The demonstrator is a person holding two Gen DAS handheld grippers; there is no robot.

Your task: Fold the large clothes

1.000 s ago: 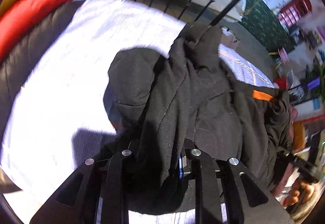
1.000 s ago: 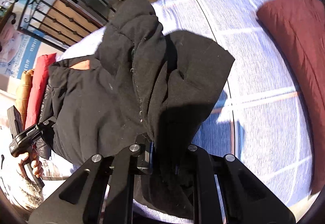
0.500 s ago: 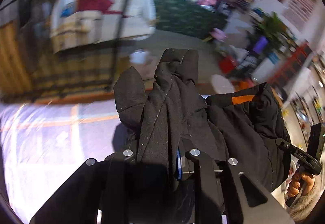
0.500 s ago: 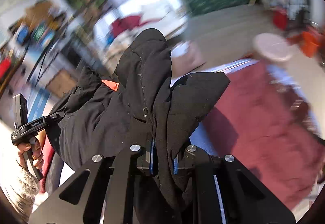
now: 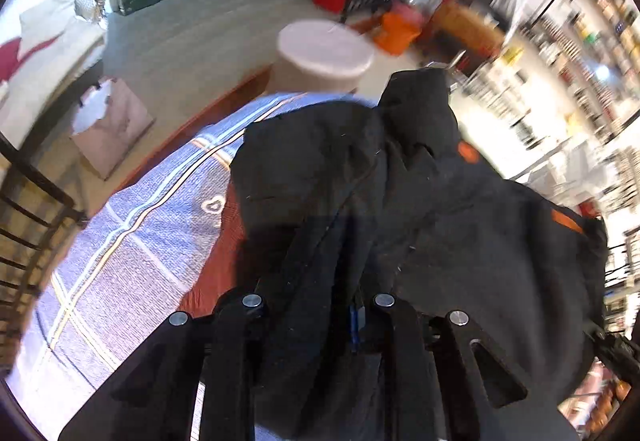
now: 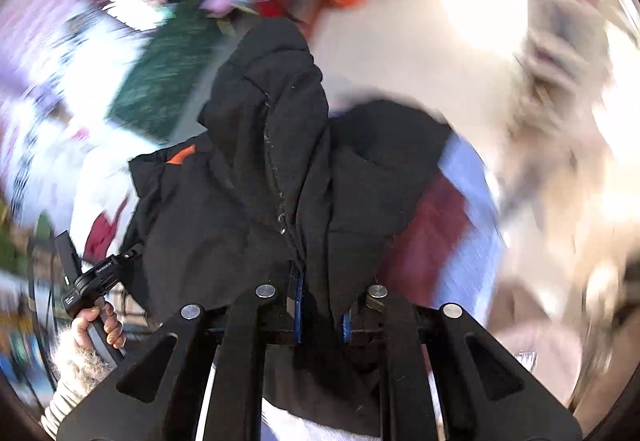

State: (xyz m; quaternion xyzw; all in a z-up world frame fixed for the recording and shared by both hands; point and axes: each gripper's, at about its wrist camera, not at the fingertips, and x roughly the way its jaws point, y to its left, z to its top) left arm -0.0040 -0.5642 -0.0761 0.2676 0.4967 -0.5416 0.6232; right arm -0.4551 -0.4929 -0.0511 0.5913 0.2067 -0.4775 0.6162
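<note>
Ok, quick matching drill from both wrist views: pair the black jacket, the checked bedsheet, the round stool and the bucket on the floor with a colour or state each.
Things:
1. black jacket
2. checked bedsheet
3. round stool
4. bucket

Colour or state:
A. orange, on the floor past the stool
B. pale pink top, beyond the bed's edge
C. blue with white and orange lines
D. pinched in the left tool and the right tool

Pairs: 1-D, 2-C, 3-B, 4-A

Sunlit grey floor [image 5: 192, 41], a round pink stool [image 5: 324, 53], and what look like blurred shelves [image 5: 580, 41].
</note>
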